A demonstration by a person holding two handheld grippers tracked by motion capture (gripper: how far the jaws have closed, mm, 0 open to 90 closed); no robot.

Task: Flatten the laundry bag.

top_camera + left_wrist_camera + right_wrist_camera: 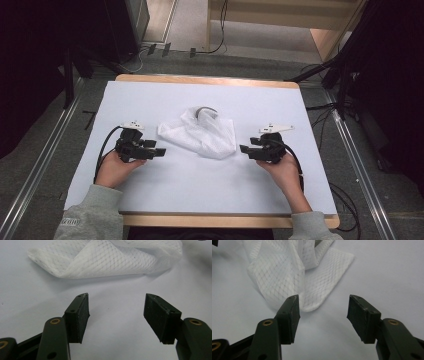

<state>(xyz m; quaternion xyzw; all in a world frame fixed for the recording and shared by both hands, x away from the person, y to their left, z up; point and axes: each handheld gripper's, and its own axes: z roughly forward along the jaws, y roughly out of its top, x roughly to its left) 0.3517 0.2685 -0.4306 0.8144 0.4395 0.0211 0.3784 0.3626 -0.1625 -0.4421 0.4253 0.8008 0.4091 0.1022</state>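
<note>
From the high view, a white net bag (200, 131) lies crumpled in the middle of the table (200, 187), between the left gripper (159, 151) and the right gripper (243, 149). In the left gripper view its jaws are wide apart with nothing between them, and the bag (107, 258) lies just ahead. In the right gripper view the jaws are apart and empty too, close to a corner of the bag (312, 282).

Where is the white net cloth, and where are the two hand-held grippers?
white net cloth (202, 134), high view, middle of the crumpled mesh.
left hand-held gripper (161, 151), high view, at its jaw tips.
right hand-held gripper (243, 149), high view, at its jaw tips.
</note>
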